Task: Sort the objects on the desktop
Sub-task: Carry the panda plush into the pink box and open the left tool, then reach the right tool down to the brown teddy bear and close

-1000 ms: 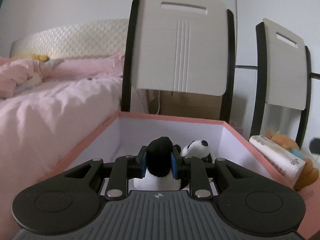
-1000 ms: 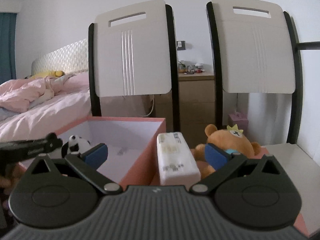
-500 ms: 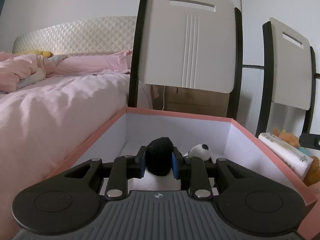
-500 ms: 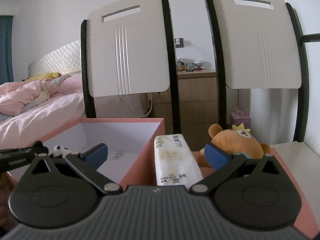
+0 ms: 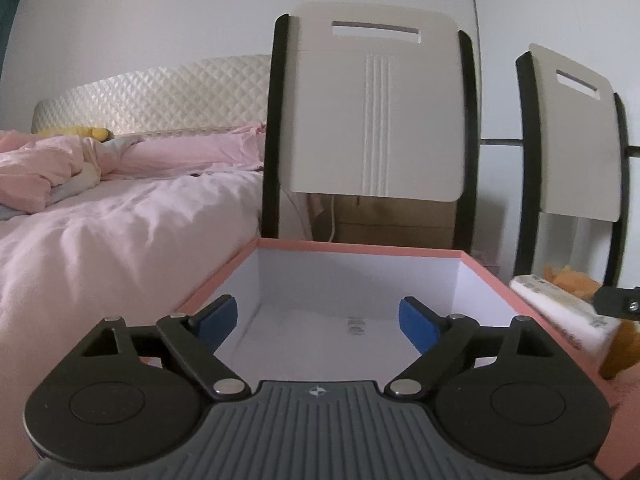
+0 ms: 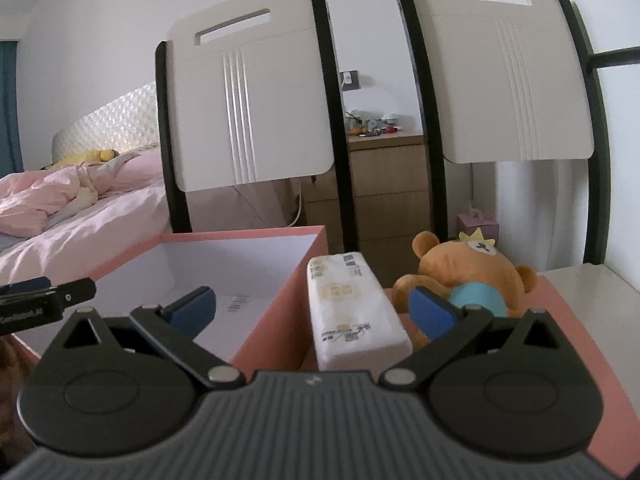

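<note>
The bed (image 5: 120, 220), under pink bedding, fills the left of both views, and two white-backed chairs (image 6: 248, 92) stand behind the worktop (image 6: 592, 300). On the worktop sits an open pink box (image 5: 360, 248) with white inner walls. The part of its floor that shows is bare except for a small printed mark, and the near part is hidden behind the gripper bodies, so what lies inside cannot be told. Just beside the box's right wall, in the right wrist view, a wrapped white tissue pack (image 6: 352, 304) lies with its long axis running away from the camera, roughly in line with the fingers. Just to its right, and touching it or nearly so, sits an orange plush bear (image 6: 472, 280) with a blue bib and a small yellow crown. The left hand-held gripper (image 5: 320, 320) is spread wide with nothing between its blue pads, and it points into the box over the near rim. The right hand-held gripper (image 6: 316, 308) is also spread and empty. The tissue pack lies straight ahead between its fingers, while the bear sits partly behind the right finger. For the two things outside the box, the right hand is plainly the nearer. In my judgement, a straight push forward would bring the right fingers around the pack across its narrow width, whereas the bear would call for a shift to the right.
</note>
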